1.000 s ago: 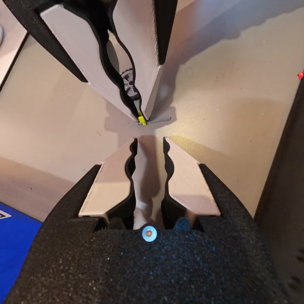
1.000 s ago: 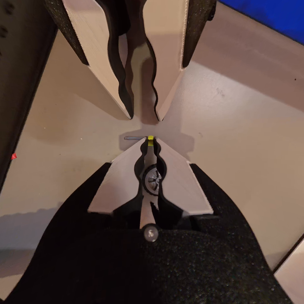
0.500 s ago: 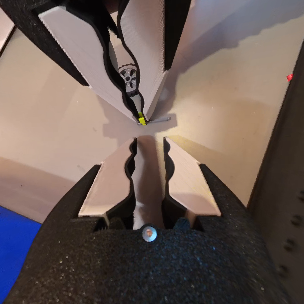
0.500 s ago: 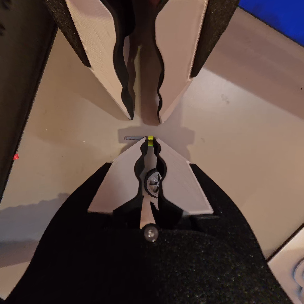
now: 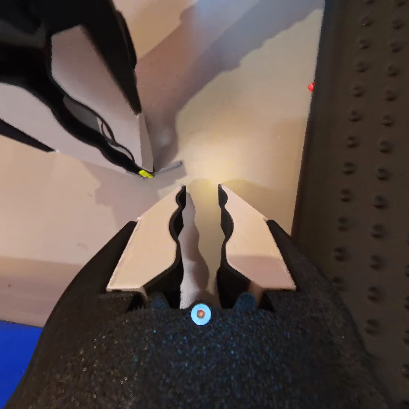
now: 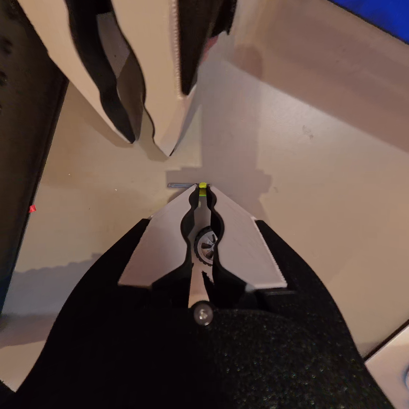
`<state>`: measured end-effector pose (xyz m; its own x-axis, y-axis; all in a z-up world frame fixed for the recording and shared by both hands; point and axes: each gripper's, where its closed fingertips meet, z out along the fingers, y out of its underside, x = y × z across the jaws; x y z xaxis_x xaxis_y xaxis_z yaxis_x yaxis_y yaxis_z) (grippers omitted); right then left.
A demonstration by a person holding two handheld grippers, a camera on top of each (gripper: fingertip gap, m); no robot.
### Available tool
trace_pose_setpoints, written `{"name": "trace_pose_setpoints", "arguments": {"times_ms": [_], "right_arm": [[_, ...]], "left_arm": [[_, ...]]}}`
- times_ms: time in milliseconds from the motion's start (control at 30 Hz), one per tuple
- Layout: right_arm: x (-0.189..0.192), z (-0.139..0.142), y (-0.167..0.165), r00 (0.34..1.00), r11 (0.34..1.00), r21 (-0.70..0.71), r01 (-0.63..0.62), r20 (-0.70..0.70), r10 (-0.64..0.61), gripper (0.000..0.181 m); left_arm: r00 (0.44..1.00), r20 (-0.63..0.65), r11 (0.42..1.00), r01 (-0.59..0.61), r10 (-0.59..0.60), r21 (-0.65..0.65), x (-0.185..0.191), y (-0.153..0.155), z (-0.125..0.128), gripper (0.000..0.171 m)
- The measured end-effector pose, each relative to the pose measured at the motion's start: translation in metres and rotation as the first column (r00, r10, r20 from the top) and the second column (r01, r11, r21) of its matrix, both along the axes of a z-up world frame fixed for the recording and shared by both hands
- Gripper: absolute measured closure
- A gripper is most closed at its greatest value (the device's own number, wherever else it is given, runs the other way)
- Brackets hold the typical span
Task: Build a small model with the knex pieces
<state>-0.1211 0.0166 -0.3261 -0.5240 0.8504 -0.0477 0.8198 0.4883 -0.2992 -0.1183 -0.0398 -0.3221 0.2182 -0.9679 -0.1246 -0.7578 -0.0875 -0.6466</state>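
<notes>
At 12 o'clock in its own view, the right gripper (image 6: 203, 186) pinches a small yellow piece (image 6: 202, 192) low over the tabletop (image 6: 309, 199), with a thin grey pin (image 6: 178, 185) jutting toward 9 o'clock (a grey wheel (image 6: 207, 245) sits deeper between its fingers). The left gripper (image 5: 201, 188), jaws apart and empty, has swung aside, so the yellow piece now lies at its 11 o'clock.

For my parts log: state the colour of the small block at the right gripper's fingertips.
Yellow-green small block; right wrist view.

Left gripper (image 5: 201, 188) has shifted sideways off the face-to-face line with the right gripper (image 6: 202, 188), toward the dark perforated panel (image 5: 363, 177). Yellow piece (image 6: 202, 188) now sits left of its gap, not ahead.
</notes>
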Motion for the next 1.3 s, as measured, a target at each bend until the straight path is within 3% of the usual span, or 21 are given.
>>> {"name": "trace_pose_setpoints", "arguments": {"times_ms": [300,400,767,1300], "right_arm": [[0.0,0.0,0.0,0.999,1.0,-0.001,0.007,0.042,-0.007,0.176],[0.0,0.0,0.0,0.999,1.0,0.022,0.011,0.044,-0.012,0.176],[-0.001,-0.001,-0.001,0.997,0.991,0.124,0.051,0.057,-0.059,0.176],[-0.002,-0.001,-0.001,0.991,0.978,0.188,0.085,0.085,-0.103,0.176]], "left_arm": [[0.999,0.03,0.991,0.018,-0.022,0.136,0.022,0.0,0.01,0.146],[0.999,-0.026,0.974,0.03,-0.025,0.225,0.025,0.005,0.008,0.153],[0.995,-0.08,0.974,0.069,-0.052,0.214,0.033,-0.002,-0.001,0.155],[0.995,-0.063,0.976,0.083,-0.072,0.201,0.032,-0.009,0.003,0.156]]}}
